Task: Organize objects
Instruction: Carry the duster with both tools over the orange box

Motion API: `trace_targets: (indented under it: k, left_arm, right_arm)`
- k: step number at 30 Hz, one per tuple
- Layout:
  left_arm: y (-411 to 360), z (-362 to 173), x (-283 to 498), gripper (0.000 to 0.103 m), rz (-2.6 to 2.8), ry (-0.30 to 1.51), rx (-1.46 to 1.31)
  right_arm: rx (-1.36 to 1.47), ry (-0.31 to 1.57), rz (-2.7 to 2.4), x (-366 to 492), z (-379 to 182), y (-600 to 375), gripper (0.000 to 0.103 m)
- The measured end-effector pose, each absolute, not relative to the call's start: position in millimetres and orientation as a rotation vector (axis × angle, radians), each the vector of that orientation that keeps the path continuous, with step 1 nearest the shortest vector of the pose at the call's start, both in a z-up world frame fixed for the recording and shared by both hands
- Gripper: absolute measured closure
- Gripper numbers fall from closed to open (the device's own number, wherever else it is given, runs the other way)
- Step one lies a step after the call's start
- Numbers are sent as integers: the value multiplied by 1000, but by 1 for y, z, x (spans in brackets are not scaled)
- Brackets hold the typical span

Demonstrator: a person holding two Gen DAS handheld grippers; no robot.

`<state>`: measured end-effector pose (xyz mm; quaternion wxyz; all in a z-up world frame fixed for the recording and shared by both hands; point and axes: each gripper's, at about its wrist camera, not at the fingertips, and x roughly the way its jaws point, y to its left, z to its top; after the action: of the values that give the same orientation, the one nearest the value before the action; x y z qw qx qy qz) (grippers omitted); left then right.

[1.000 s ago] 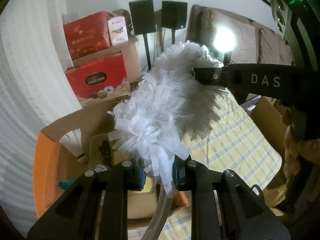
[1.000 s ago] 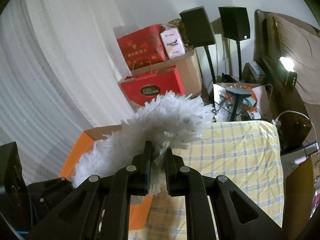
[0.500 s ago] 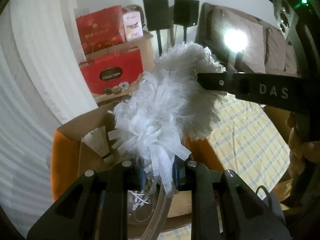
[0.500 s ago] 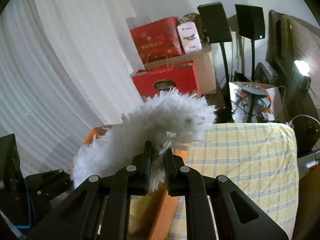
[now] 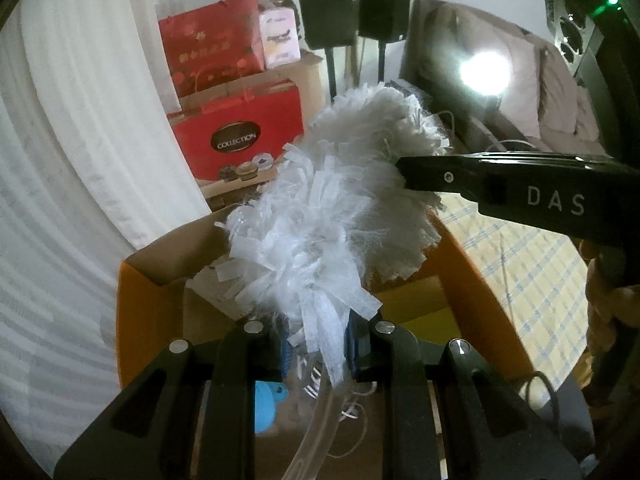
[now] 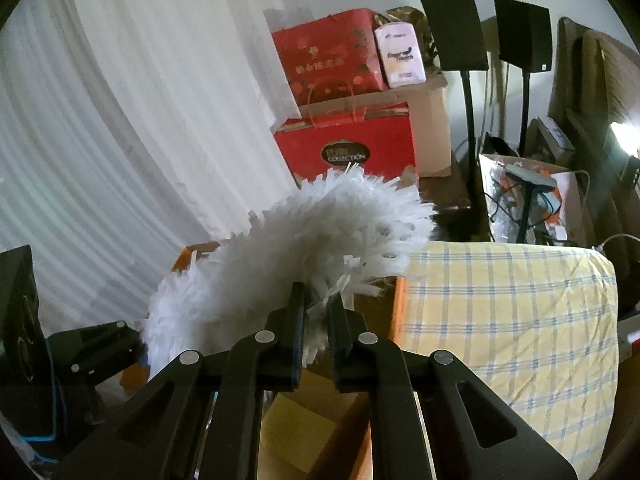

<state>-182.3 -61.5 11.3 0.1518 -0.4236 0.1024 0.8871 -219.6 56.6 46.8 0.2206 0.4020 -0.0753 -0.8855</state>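
A: Report the surroundings, largest item first.

B: White curtain (image 6: 120, 128). Checked yellow cloth (image 6: 500, 300) just beside the orange cardboard box (image 5: 148, 308). Red gift boxes (image 6: 344, 148) and two black speakers (image 6: 454, 32) stand behind.

A: Location of the white duster (image 5: 332, 208)?

B: Above the open box, blocking most of its interior.

A: Tool states?

B: Left gripper (image 5: 316, 344) is clamped on the duster's handle end. Right gripper (image 6: 316, 316) is pinched on the duster's strips.

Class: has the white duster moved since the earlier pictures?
Yes. The duster has moved toward and over the orange box, nearer the red gift box.
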Motion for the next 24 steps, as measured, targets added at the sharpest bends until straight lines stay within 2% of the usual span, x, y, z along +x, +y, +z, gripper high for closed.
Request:
trace_targets:
  k: [13,24]
  left_arm:
    - [-61,-13,-197,84,2499,420,-1220]
    - [-73,-26,-205,84,2471,417,-1246]
  right_arm:
    - [1167,-188,-2431,-240,24,37,94]
    - [1216,-156,-2402,-244,3,29,94]
